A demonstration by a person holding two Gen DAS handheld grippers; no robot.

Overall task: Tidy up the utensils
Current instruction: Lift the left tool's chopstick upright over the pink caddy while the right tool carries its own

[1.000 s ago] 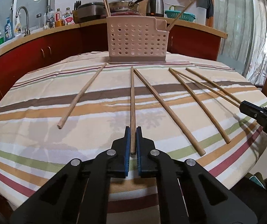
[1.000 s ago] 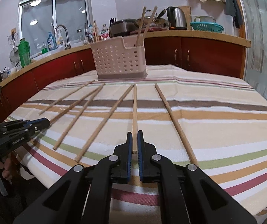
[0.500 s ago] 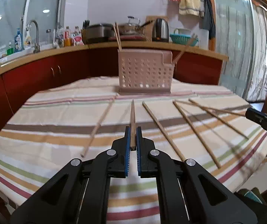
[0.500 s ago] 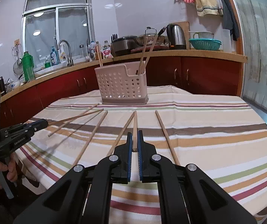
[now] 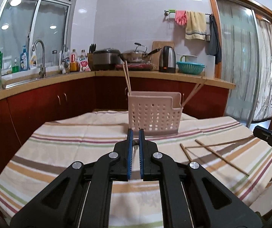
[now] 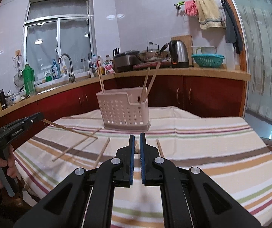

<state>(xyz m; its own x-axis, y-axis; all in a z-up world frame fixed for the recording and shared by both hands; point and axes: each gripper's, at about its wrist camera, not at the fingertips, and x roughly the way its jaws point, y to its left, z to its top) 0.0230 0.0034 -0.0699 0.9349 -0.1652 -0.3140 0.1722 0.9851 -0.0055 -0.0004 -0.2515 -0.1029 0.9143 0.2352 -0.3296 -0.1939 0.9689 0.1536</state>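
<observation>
A pink perforated utensil basket [image 5: 155, 114] [image 6: 124, 112] stands at the back of the striped table and holds a few upright chopsticks [image 5: 126, 76] [image 6: 149, 83]. My left gripper [image 5: 135, 133] is shut on one wooden chopstick [image 6: 69, 130], held above the cloth and pointing toward the basket. My right gripper [image 6: 137, 137] is shut on another chopstick [image 5: 221, 144], also lifted. Each gripper shows at the edge of the other's view. Several loose chopsticks [image 5: 221, 157] [image 6: 102, 152] lie on the cloth between the grippers and the basket.
The striped tablecloth [image 5: 69, 152] covers a round table. Red cabinets and a counter [image 5: 59, 76] with a sink, bottles, a wok and a kettle [image 5: 167, 58] run behind it. A person's hand [image 6: 1, 169] grips the left tool's handle.
Both grippers have risen from the table, each lifting its chopstick off the cloth. The views have tilted up toward the basket and counter.
</observation>
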